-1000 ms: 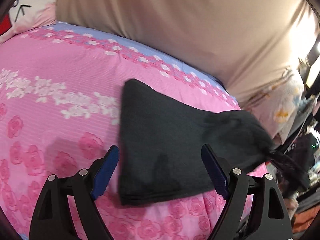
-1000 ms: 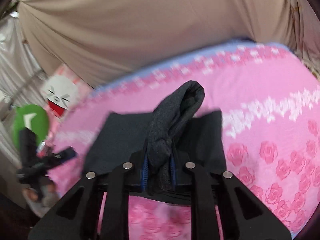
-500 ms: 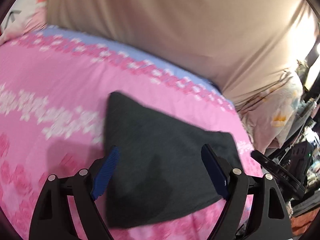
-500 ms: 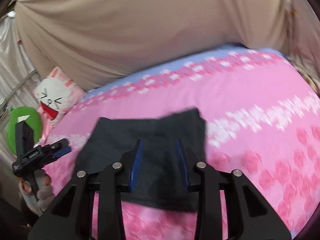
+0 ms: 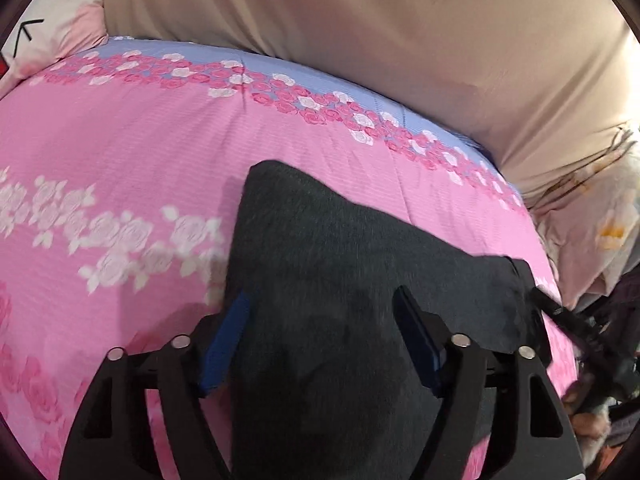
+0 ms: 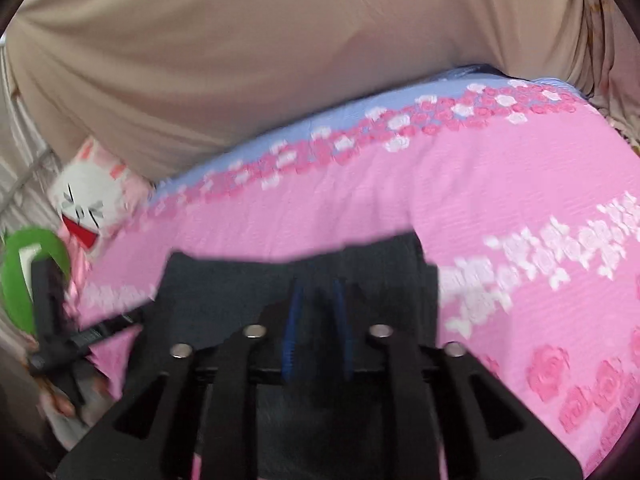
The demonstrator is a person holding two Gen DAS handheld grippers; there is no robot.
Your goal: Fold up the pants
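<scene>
Two grippers hang over the dark pants (image 5: 340, 288), and neither one holds the cloth. Your left gripper (image 5: 320, 324) has its jaws spread wide, with the near part of the folded pants lying between them, but the blue pads (image 5: 224, 344) do not press on the fabric. Your right gripper (image 6: 318, 320) has its jaws only a little apart; they opened within the last second, and in the blurred right wrist view I see no fold of cloth caught between them, only the pants lying flat below.

The pants rest as a compact dark rectangle on the pink bedspread (image 5: 120, 152), near the edge closest to you. I judge that the fold is mostly done, because the cloth lies flat in layers, with one layer's corner showing at the right edge in the left wrist view. Probably you keep both tools low over it in order to smooth it or to take one more fold; I cannot say which.

The surface is soft bedding with printed roses and a blue border (image 5: 280, 68) at the far side, so the cloth may sink a little when pressed. Behind it hangs a beige curtain (image 6: 280, 60). A rabbit cushion (image 6: 84, 208) sits at the far left corner.
</scene>
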